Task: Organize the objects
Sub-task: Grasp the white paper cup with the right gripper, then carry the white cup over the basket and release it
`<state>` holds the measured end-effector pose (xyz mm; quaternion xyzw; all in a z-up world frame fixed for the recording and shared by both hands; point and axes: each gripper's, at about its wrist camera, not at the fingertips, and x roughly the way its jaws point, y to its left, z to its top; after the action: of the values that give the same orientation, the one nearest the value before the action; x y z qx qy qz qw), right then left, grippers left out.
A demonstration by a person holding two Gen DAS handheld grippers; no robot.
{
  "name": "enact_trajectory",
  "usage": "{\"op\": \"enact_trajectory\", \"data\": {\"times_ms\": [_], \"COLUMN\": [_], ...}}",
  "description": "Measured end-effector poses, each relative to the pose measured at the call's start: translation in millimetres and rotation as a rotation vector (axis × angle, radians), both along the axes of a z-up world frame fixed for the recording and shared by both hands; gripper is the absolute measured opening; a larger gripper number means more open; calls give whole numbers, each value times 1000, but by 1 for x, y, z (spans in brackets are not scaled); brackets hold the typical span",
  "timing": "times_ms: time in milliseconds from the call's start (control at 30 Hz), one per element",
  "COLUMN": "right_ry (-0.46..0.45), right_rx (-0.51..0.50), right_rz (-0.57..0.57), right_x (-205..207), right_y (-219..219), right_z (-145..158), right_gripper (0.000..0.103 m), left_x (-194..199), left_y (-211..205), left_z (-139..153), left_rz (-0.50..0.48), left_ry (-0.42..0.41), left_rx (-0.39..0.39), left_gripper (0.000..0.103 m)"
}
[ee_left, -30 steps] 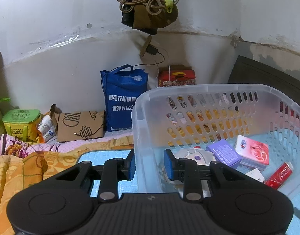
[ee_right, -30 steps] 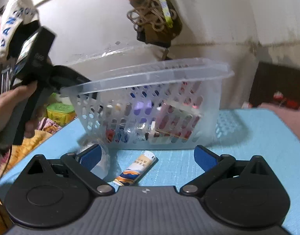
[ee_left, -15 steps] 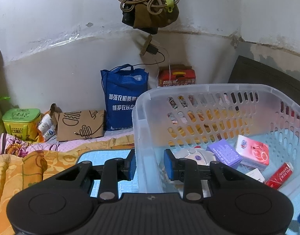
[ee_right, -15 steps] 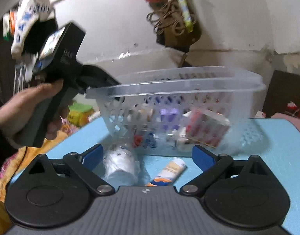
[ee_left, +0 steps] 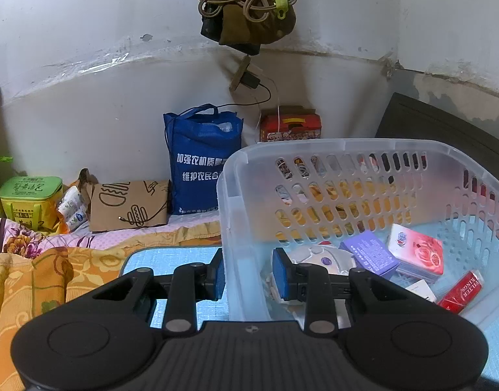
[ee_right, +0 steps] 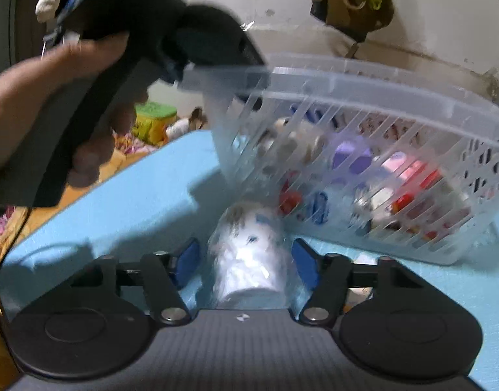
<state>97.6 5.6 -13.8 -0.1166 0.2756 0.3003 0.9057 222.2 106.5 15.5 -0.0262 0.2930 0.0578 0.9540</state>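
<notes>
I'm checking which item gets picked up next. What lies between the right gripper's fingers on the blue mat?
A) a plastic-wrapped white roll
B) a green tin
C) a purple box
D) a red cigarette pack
A: in the right wrist view the plastic-wrapped white roll lies between the right gripper fingers on the blue mat, just outside the basket; its jaws have just been closing around the roll.
</notes>
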Motion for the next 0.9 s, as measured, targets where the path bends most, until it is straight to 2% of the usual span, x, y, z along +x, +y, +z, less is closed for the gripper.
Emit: {"op": "enact_trajectory", "data": {"times_ms": [167, 300, 500, 667, 900], "right_ry": [3, -43, -43, -33, -48], "right_rx": [68, 136, 233, 272, 266], "right_rz": [3, -13, -37, -73, -116], "right_x": [0, -9, -22, -27, -27], "right_y": [-9, -21, -56, -83, -95], "right_z": [1, 7, 18, 20, 22], "right_gripper": [53, 52, 52, 52, 52], "left_x": [0, 0, 0, -1, -1], "left_y": [0, -2, -2, -2, -2], "left_z": [0, 0, 0, 0, 1], "left_rz": [1, 6, 10, 13, 19], "left_ry": [-3, -4, -11, -13, -13], "left_rx": [-3, 1, 6, 10, 13], "left_gripper": [35, 35, 35, 36, 36]}}
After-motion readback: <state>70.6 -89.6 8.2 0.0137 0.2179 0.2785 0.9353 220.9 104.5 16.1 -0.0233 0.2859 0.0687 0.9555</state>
